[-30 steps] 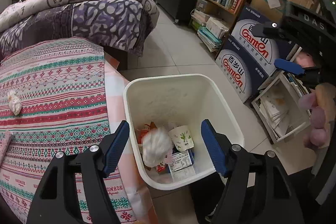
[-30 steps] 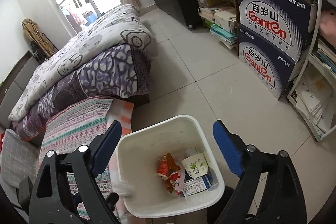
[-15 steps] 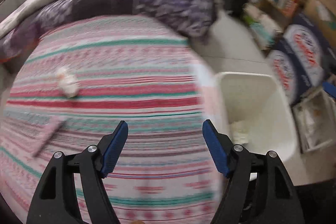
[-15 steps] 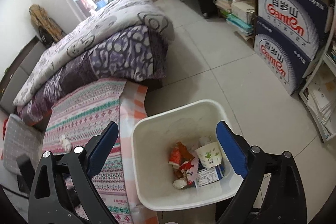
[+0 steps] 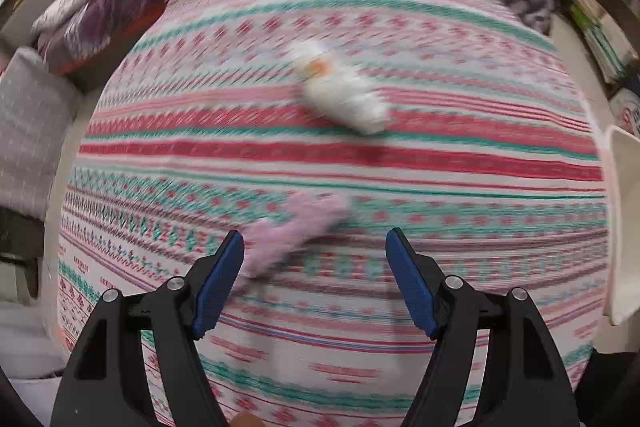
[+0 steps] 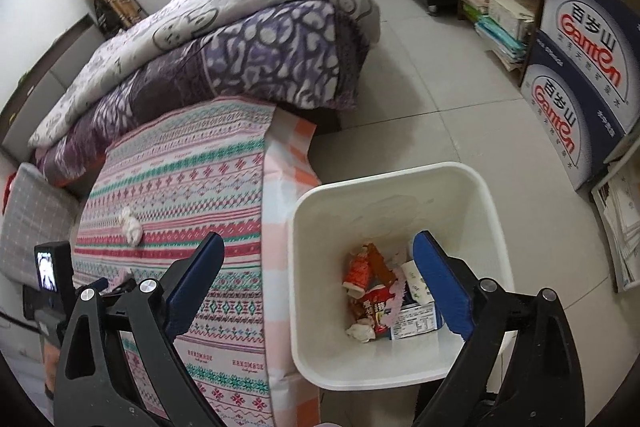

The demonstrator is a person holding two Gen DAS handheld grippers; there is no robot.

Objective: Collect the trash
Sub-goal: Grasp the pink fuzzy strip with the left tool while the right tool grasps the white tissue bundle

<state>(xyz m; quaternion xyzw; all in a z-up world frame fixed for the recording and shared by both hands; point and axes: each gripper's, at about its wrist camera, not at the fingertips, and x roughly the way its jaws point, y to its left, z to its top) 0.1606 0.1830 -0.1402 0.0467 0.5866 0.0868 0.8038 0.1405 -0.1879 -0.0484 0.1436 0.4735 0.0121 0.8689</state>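
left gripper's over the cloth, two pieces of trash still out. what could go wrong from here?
1. The pink scrap lies flat on the cloth, beside one finger of the open left gripper; closing could pinch cloth instead.
2. The left view is blurred, so aim at the tissue wad may be off.
3. The bin sits tight against the cloth's edge; a snag could nudge it.

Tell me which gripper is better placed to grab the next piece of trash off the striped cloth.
Left. The left gripper hangs over the striped cloth with open, empty jaws, the pink wrapper just ahead and the crumpled tissue beyond. The right gripper hangs by the white bin.
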